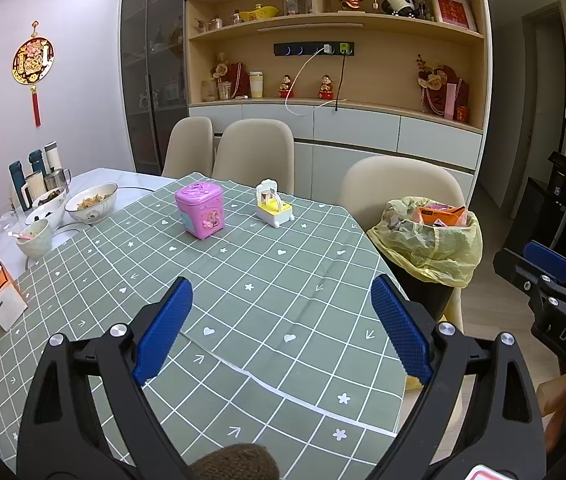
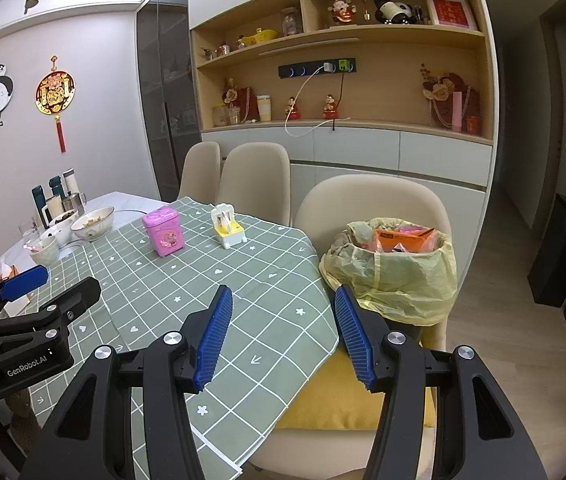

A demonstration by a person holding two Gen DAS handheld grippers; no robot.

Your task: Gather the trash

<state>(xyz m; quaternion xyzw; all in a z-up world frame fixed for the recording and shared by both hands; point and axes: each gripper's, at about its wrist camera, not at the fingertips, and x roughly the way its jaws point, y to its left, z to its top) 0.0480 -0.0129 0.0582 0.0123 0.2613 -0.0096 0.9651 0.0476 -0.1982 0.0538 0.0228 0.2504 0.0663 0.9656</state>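
Both hand-held grippers, left (image 1: 281, 304) and right (image 2: 281, 312), spread wide and empty above the checked tablecloth (image 1: 267, 280).

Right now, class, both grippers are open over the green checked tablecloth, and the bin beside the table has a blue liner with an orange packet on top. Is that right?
Not quite: the liner is yellow, not blue. The right wrist view shows the bin lined in yellow, with the orange packet on top. The left gripper and right gripper are both open over the green checked tablecloth.
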